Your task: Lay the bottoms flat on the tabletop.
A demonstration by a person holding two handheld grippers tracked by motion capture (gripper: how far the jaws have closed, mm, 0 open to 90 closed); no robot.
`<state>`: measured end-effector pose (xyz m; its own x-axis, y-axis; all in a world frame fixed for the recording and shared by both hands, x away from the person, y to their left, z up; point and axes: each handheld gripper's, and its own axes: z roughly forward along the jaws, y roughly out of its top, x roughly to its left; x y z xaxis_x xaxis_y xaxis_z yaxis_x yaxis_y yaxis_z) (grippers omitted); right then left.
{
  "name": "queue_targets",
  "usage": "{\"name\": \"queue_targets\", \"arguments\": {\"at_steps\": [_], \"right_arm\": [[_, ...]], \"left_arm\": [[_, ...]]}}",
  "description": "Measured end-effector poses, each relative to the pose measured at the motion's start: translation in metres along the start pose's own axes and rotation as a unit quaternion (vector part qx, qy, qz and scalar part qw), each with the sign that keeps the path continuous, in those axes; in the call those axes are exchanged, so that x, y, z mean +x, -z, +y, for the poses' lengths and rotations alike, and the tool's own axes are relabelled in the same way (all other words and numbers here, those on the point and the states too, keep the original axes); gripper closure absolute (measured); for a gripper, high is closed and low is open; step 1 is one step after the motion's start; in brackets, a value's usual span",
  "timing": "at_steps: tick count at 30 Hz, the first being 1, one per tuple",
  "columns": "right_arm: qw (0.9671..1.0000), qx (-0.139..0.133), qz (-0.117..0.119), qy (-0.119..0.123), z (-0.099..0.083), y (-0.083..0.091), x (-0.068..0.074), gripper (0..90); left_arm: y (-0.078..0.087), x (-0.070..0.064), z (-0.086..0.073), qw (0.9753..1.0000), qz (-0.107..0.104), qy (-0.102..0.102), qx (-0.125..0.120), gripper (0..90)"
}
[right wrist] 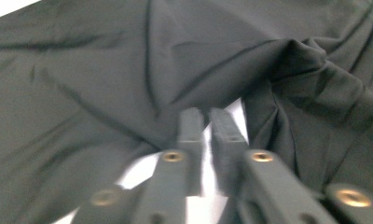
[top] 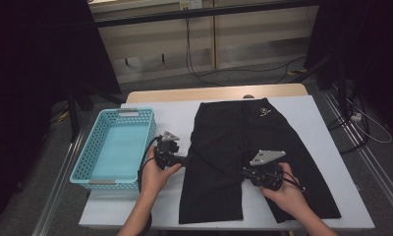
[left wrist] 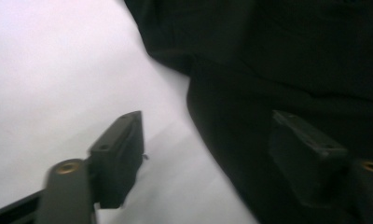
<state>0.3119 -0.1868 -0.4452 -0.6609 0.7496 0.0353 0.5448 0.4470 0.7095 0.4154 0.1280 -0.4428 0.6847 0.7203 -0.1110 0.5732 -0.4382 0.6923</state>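
A pair of black shorts [top: 234, 142] lies flat on the white table [top: 312, 118], waistband at the far side, legs toward me. My left gripper [top: 187, 160] is at the shorts' left edge. In the left gripper view it [left wrist: 205, 121] is open, one jaw over the bare table, the other over the black shorts [left wrist: 292, 60]. My right gripper [top: 243, 172] is at the crotch between the two legs. In the right gripper view it [right wrist: 207, 112] has its jaws pressed nearly together on the edge of the shorts [right wrist: 105, 70], where folds gather.
A light blue perforated basket [top: 81, 167] stands on the table's left side, beside my left hand. Bare white table lies to the right of the shorts and along the front edge. Dark curtains and cables are on the floor beyond the table.
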Motion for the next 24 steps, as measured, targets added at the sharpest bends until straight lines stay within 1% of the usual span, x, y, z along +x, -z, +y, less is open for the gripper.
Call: {"name": "queue_targets", "arguments": {"at_steps": [1,2,4,5,6,7,8,9,10,11,12,13,14,15,16,17,18,19,21,22,24], "right_arm": [[1.0000,-0.001,0.000,-0.003,0.001,0.000,0.002,78.7],[1.0000,-0.004,0.004,0.001,0.001,0.002,0.005,74.5],[0.9999,0.000,0.011,0.009,0.000,0.005,0.013,65.6],[0.9998,0.002,0.018,0.011,-0.001,0.005,0.017,63.4],[0.9997,0.005,0.022,0.009,-0.002,0.005,0.020,62.5],[0.9996,0.009,0.024,0.007,-0.003,0.005,0.022,61.5],[0.9997,0.011,0.023,0.006,-0.003,0.004,0.023,60.7],[0.9997,0.015,0.020,0.004,-0.003,0.002,0.023,60.4],[0.9996,0.018,0.023,-0.001,-0.004,0.001,0.024,60.7],[0.9993,0.020,0.030,-0.007,-0.004,-0.001,0.025,62.4],[0.9991,0.027,0.033,-0.004,-0.005,-0.003,0.027,63.4],[0.9992,0.023,0.031,-0.002,-0.005,-0.003,0.028,69.0],[0.9989,0.025,0.040,-0.005,-0.005,-0.003,0.028,77.8],[0.9982,0.026,0.053,-0.008,-0.004,-0.004,0.029,83.6],[0.9980,0.026,0.058,-0.008,-0.004,-0.004,0.029,88.0],[0.9978,0.026,0.061,-0.002,-0.004,-0.004,0.030,89.5],[0.9977,0.029,0.061,0.001,-0.003,-0.004,0.031,89.8],[0.9974,0.032,0.064,0.001,-0.003,-0.003,0.031,89.9],[0.9967,0.037,0.073,0.000,-0.003,0.000,0.031,90.0],[0.9964,0.038,0.076,0.003,-0.004,0.001,0.031,90.0],[0.9963,0.038,0.077,0.007,-0.004,0.004,0.032,90.0]], "left_arm": [[0.000,0.000,-0.001,1.0000,-0.003,0.001,0.002,31.3],[0.000,0.001,-0.001,1.0000,-0.003,-0.001,0.004,32.7],[-0.001,0.001,-0.002,1.0000,0.001,-0.003,0.003,34.6],[-0.001,0.002,-0.002,1.0000,0.000,-0.004,0.005,36.3],[-0.002,0.001,-0.002,1.0000,0.001,-0.001,0.001,36.9],[-0.003,0.001,-0.002,1.0000,0.004,-0.003,0.001,36.9],[-0.003,0.001,-0.002,1.0000,0.005,-0.006,0.004,36.9],[-0.004,0.000,-0.003,1.0000,0.007,-0.005,0.000,36.9],[-0.004,0.000,-0.003,1.0000,0.006,-0.004,-0.001,36.7],[-0.004,0.000,-0.003,1.0000,0.006,-0.004,-0.001,36.6],[-0.005,0.000,-0.004,1.0000,0.009,-0.004,0.000,36.6],[-0.005,0.000,-0.005,1.0000,0.009,-0.004,0.001,36.7],[-0.006,0.000,-0.005,1.0000,0.007,-0.004,0.001,37.5],[-0.007,-0.001,-0.006,1.0000,0.006,-0.004,0.003,38.3],[-0.007,-0.001,-0.006,1.0000,0.006,-0.004,0.003,39.2],[-0.008,-0.002,-0.006,1.0000,0.004,-0.002,0.006,38.8],[-0.008,-0.002,-0.006,1.0000,0.002,0.004,0.002,40.1],[-0.008,-0.003,-0.006,0.9999,-0.002,0.010,0.002,43.8],[-0.006,-0.003,-0.006,0.9998,-0.006,0.014,0.009,53.3],[-0.006,-0.003,-0.006,0.9998,-0.006,0.015,0.009,56.7],[-0.005,-0.003,-0.006,0.9996,-0.011,0.019,0.016,66.3]]}}
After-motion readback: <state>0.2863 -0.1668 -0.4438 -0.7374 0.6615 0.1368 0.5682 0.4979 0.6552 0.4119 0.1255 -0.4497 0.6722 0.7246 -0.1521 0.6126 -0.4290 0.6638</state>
